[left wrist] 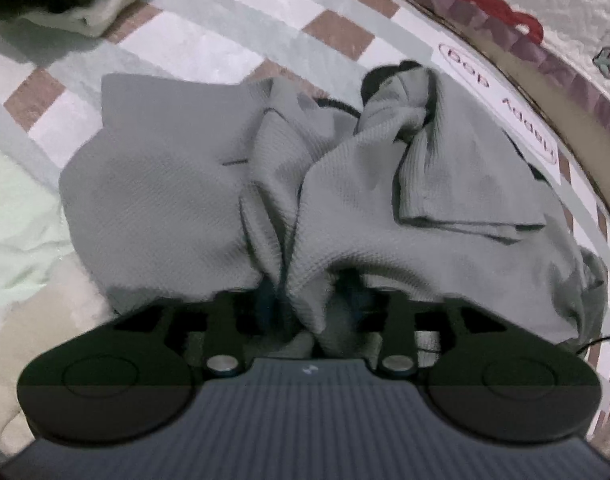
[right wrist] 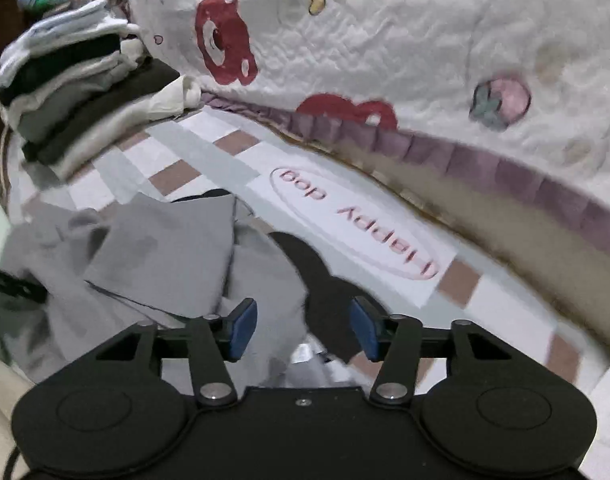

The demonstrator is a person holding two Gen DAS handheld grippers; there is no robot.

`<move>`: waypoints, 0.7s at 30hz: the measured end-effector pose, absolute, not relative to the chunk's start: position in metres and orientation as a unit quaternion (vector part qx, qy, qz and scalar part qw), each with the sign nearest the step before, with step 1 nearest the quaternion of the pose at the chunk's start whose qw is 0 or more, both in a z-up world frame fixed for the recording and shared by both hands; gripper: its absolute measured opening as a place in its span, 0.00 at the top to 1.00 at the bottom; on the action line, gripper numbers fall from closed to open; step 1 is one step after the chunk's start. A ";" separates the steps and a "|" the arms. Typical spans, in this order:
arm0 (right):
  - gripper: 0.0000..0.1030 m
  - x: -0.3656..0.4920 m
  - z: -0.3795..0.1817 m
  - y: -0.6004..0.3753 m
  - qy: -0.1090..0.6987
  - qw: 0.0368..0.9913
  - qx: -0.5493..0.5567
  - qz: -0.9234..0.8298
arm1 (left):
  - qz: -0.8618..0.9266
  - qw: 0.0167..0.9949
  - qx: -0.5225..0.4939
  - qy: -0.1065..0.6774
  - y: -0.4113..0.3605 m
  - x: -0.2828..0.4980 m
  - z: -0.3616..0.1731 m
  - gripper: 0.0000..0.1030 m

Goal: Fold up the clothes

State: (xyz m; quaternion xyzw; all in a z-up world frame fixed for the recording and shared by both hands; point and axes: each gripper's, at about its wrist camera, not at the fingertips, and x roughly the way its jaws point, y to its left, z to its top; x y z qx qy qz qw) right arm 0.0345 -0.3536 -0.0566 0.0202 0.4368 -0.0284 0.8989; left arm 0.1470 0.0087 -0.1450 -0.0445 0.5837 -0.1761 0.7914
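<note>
A crumpled grey knit garment (left wrist: 177, 184) lies on the checked bed sheet (left wrist: 209, 52), with a black trim part (left wrist: 379, 76) at its far end. My left gripper (left wrist: 313, 296) points down into its near edge. A fold of the grey cloth hangs between the blue pads (left wrist: 269, 296) and drapes over the fingertips, and the pads stand apart from it. In the right wrist view the same grey garment (right wrist: 165, 248) lies to the left. My right gripper (right wrist: 303, 328) is open just above it, its blue pads (right wrist: 243, 328) wide apart over grey cloth and a black part (right wrist: 317, 280).
A stack of folded clothes (right wrist: 77, 92) sits at the far left of the sheet. A white quilt with red bears (right wrist: 385, 40) and a purple frill (right wrist: 485, 160) borders the sheet on the right. A "Happy dog" label (right wrist: 353, 224) is printed beside the garment. Pale green cloth (left wrist: 13, 208) lies left.
</note>
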 end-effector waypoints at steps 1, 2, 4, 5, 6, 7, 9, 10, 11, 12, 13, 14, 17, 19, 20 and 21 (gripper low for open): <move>0.44 0.038 -0.062 -0.357 0.446 0.894 0.035 -0.027 | -0.178 0.792 -0.038 0.583 0.006 0.146 -0.145 0.56; 0.45 0.042 -0.067 -0.361 0.455 0.889 0.050 -0.027 | -0.180 0.794 -0.027 0.580 0.004 0.144 -0.144 0.62; 0.46 0.045 -0.076 -0.370 0.470 0.878 0.057 -0.074 | -0.180 0.812 0.013 0.556 -0.002 0.139 -0.136 0.88; 0.49 0.046 -0.081 -0.376 0.481 0.867 0.068 -0.106 | -0.179 0.821 0.036 0.540 -0.006 0.136 -0.131 0.90; 0.57 0.047 -0.085 -0.384 0.489 0.859 0.089 -0.122 | -0.180 0.830 0.052 0.525 -0.007 0.134 -0.125 0.90; 0.61 0.046 -0.089 -0.394 0.491 0.853 0.120 -0.128 | -0.181 0.839 0.055 0.510 -0.006 0.132 -0.118 0.90; 0.61 0.045 -0.095 -0.412 0.490 0.843 0.179 -0.133 | -0.184 0.854 0.057 0.483 -0.003 0.129 -0.105 0.90; 0.61 0.045 -0.097 -0.420 0.488 0.838 0.208 -0.132 | -0.183 0.858 0.051 0.477 0.000 0.129 -0.101 0.90; 0.61 0.044 -0.099 -0.428 0.485 0.832 0.236 -0.130 | -0.182 0.860 0.046 0.474 0.002 0.129 -0.099 0.90; 0.61 0.044 -0.102 -0.436 0.482 0.826 0.263 -0.128 | -0.180 0.862 0.042 0.472 0.005 0.130 -0.097 0.90; 0.60 0.044 -0.104 -0.442 0.479 0.820 0.291 -0.120 | -0.178 0.863 0.039 0.471 0.006 0.130 -0.096 0.90; 0.60 0.043 -0.107 -0.447 0.475 0.813 0.317 -0.113 | -0.175 0.863 0.038 0.472 0.006 0.130 -0.097 0.91; 0.60 0.049 -0.118 -0.448 0.472 0.801 0.356 -0.094 | -0.174 0.863 0.046 0.472 0.004 0.130 -0.099 0.91; 0.60 0.056 -0.125 -0.444 0.473 0.799 0.362 -0.083 | -0.178 0.860 0.052 0.476 0.000 0.130 -0.101 0.91; 0.60 0.060 -0.125 -0.439 0.477 0.800 0.354 -0.079 | -0.181 0.857 0.055 0.480 -0.002 0.130 -0.103 0.91; 0.60 0.063 -0.123 -0.436 0.478 0.805 0.343 -0.076 | -0.184 0.853 0.056 0.486 -0.003 0.130 -0.106 0.91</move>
